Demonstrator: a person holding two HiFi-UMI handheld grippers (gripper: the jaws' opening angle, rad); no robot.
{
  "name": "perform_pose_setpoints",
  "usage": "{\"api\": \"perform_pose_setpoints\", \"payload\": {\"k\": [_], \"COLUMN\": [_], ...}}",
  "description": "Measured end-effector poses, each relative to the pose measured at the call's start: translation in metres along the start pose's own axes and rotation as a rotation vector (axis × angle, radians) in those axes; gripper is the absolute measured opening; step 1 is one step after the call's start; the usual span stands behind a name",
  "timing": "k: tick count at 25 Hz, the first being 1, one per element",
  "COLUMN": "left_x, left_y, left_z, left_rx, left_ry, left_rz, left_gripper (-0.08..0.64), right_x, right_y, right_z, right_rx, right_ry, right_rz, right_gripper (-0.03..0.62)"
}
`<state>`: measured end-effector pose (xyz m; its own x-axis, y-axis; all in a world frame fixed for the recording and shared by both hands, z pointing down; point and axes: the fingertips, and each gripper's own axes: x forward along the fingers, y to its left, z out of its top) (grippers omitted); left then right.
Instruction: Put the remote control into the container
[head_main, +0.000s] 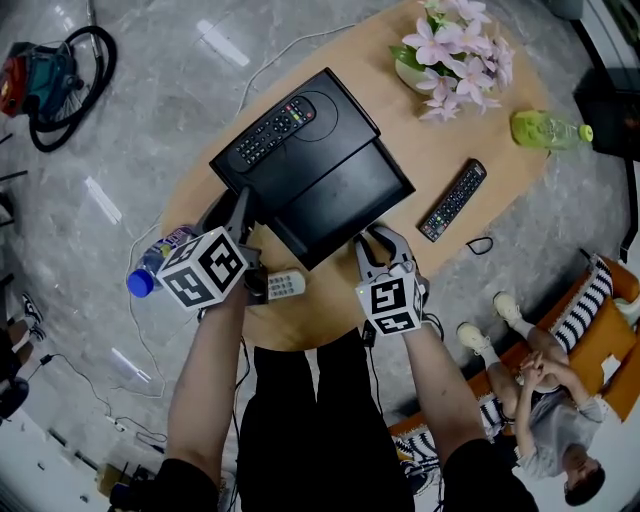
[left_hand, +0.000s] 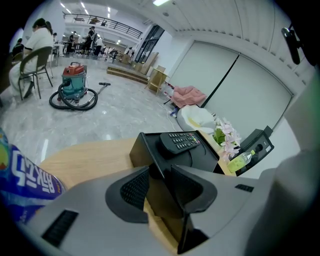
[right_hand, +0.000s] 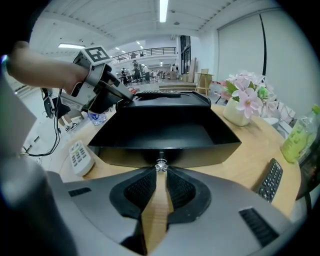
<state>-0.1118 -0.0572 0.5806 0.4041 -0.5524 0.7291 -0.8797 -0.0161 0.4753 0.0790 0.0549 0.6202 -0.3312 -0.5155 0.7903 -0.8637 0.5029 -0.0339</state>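
Wooden table (head_main: 375, 60), grey stone floor. From the head view, our left gripper (head_main: 238, 215) is clamped on the black box (head_main: 335, 135) and our right gripper (head_main: 380, 245) is at its open drawer (head_main: 345, 195). A remote (head_main: 453, 200) lies on the table, right of and beyond the right gripper, lying diagonally, so our right hand's nearer. The left gripper view adds a lid remote (left_hand: 180, 141) on top of the box. Only the right gripper view shows the jaws pinched on the drawer's tiny knob (right_hand: 160, 165).

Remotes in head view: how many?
3. One black remote on top of the black container; a second black remote on the table right of it; a white remote at the table's near edge. More may be hidden.
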Motion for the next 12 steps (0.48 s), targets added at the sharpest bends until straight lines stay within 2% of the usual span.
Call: {"api": "perform_pose_setpoints", "payload": {"k": [12], "left_x": [0.0002], "left_y": [-0.0009], "left_z": [0.0], "left_rx": [0.029], "left_ry": [-0.005], "left_rz": [0.015], "left_gripper": [0.141], "right_x": [-0.0028], "right_y": [-0.0008], "right_z": [-0.0065], "right_rx": [-0.025], "right_ry": [-0.005], "right_rz": [0.004], "right_gripper": [0.072]}}
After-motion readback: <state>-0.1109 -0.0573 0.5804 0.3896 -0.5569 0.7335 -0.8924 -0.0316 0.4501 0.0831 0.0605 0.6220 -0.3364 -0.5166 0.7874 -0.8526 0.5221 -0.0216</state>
